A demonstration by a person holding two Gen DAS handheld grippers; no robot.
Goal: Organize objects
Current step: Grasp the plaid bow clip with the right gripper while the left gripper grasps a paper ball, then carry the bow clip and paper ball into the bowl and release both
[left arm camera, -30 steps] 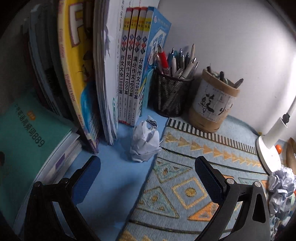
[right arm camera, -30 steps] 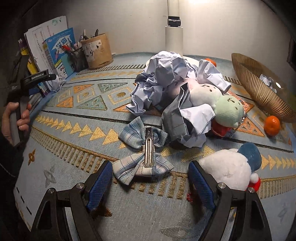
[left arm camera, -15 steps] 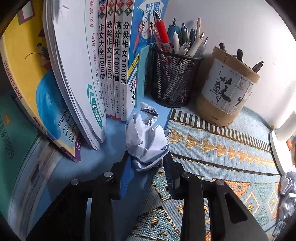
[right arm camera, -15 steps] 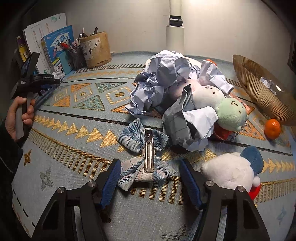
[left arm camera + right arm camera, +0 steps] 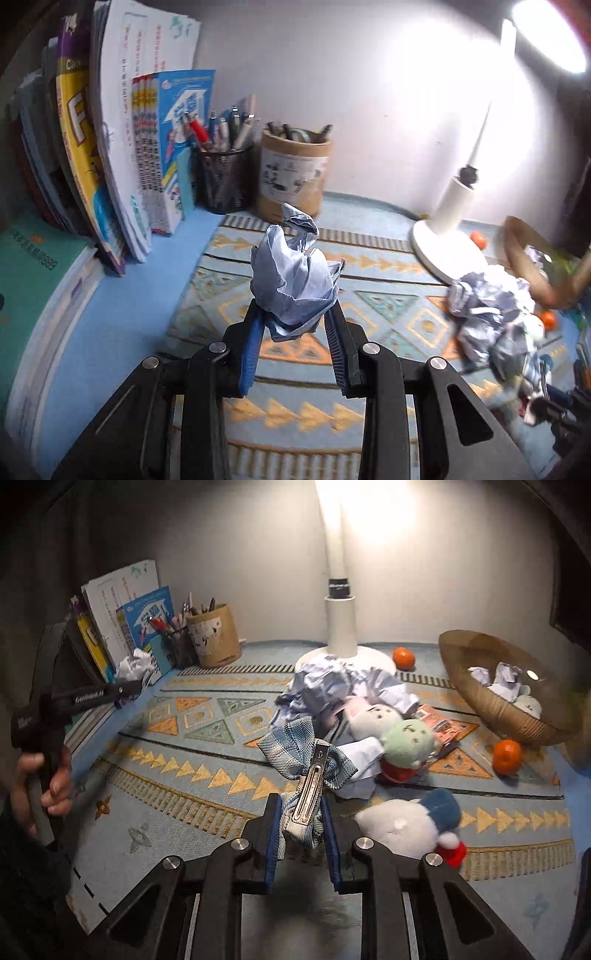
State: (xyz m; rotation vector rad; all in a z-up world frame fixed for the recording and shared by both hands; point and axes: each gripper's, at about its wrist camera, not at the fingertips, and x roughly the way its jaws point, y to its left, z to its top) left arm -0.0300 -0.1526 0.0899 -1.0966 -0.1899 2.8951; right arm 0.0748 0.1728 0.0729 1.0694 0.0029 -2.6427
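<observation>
Your left gripper is clenched on a crumpled paper ball, lifted above the mat's back-left corner. Your right gripper pinches a plaid hair bow, its metal clip pointing away from you. The basket at the mat's right edge lies nearer your right hand.

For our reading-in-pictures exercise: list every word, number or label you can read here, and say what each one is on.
"GenRobot.AI": side of the black left gripper.
"889": flat teal-green book.
"F": upright yellow book.
Too blurred to read: the Chinese print on the red-and-yellow book spines, and the label on the round cardboard pen pot.
</observation>
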